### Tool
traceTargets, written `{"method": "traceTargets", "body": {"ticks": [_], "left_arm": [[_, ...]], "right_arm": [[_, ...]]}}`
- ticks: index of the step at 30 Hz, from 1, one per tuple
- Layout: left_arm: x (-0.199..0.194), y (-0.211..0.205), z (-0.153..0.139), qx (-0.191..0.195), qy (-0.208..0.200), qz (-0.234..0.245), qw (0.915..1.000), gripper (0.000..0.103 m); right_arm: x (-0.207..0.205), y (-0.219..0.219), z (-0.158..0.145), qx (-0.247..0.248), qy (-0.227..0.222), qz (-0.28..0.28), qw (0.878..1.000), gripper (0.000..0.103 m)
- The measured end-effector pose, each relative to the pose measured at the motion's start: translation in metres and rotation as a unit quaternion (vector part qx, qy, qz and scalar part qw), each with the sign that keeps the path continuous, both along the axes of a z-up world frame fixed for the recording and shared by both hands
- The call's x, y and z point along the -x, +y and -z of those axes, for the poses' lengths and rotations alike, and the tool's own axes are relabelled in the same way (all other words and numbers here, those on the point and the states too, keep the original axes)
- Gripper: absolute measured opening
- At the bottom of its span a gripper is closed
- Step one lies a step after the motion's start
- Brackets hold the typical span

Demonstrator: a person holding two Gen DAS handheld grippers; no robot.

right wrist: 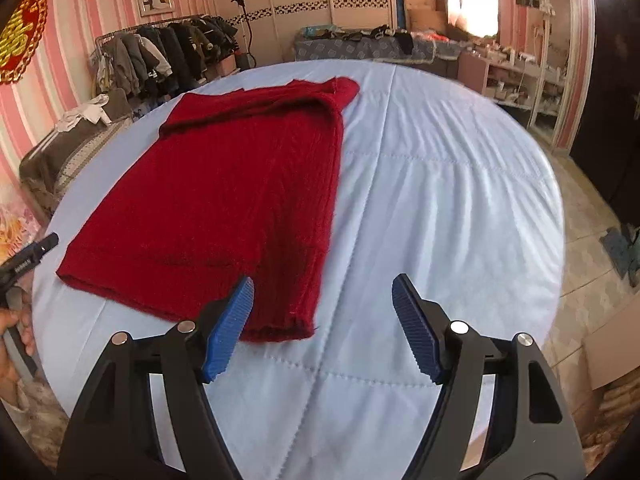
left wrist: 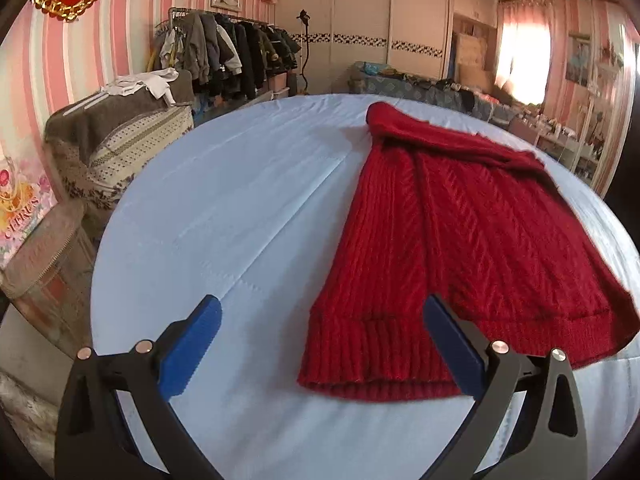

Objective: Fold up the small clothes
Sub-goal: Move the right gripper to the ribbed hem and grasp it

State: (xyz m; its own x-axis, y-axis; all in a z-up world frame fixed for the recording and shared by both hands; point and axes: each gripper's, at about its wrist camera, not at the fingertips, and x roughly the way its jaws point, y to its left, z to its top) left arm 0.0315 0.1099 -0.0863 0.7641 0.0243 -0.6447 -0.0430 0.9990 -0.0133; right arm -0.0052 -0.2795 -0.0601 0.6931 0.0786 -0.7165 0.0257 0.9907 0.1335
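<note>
A red knitted sweater (left wrist: 460, 240) lies flat on the light blue quilted bed cover (left wrist: 224, 216), its ribbed hem toward me and its sleeves folded in. My left gripper (left wrist: 320, 332) is open and empty, hovering over the hem's left corner. In the right wrist view the same sweater (right wrist: 224, 200) lies left of centre on the cover (right wrist: 432, 184). My right gripper (right wrist: 323, 304) is open and empty, just above the hem's right corner. The left gripper's tip (right wrist: 40, 246) shows at the left edge.
A clothes rack with dark jackets (left wrist: 236, 52) stands at the back left. A draped armchair (left wrist: 120, 140) sits by the bed's left side. A wardrobe (left wrist: 360, 32), cluttered shelves (right wrist: 516, 76) and a tiled floor (right wrist: 592, 264) lie beyond the bed.
</note>
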Motion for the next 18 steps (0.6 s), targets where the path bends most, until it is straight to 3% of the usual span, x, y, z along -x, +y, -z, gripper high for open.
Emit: {"method": "traceTargets", "body": {"ticks": [11,17,18], "left_arm": [[-0.005,-0.001,0.022,0.002,0.011,0.028,0.9995,0.101],[-0.008,-0.002,0.020,0.007,0.011,0.032,0.9994,0.101],[-0.009,-0.003,0.020,0.007,0.012,0.033,0.9994,0.101]], "right_arm": [[-0.018,0.006,0.024,0.008,0.022,0.009,1.000,0.068],[-0.026,0.003,0.039,-0.014,0.041,0.002,0.999,0.052],[-0.027,0.004,0.040,-0.016,0.042,0.001,0.999,0.040]]}}
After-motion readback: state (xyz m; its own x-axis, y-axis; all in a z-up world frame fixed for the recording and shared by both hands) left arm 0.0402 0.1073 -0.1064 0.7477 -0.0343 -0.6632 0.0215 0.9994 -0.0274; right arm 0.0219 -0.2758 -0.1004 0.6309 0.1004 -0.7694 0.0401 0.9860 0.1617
